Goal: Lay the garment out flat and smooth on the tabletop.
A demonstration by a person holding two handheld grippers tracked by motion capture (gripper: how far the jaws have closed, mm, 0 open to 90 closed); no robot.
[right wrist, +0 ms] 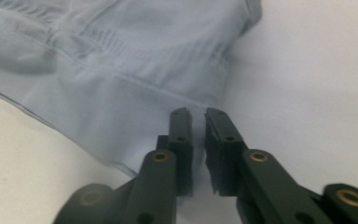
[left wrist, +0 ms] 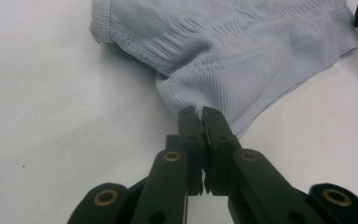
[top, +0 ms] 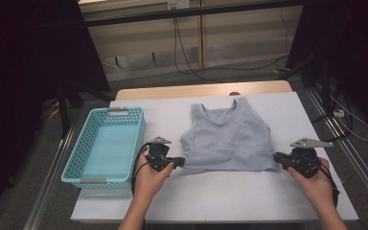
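Observation:
A pale grey-blue sleeveless top (top: 230,134) lies flat on the white table cover, neck toward the far side. My left gripper (top: 181,162) is at its near left hem corner, and in the left gripper view the jaws (left wrist: 200,112) are shut on a pinch of the ribbed fabric (left wrist: 223,56). My right gripper (top: 277,158) sits at the near right hem corner. In the right gripper view its jaws (right wrist: 198,112) stand a narrow gap apart over the corner of the top (right wrist: 121,70), without pressing on it.
A light blue plastic basket (top: 141,129) stands to the left of the top, close to my left hand. The white cover (top: 220,196) reaches the table's front edge. Tripod legs and cables are on the floor beyond the table.

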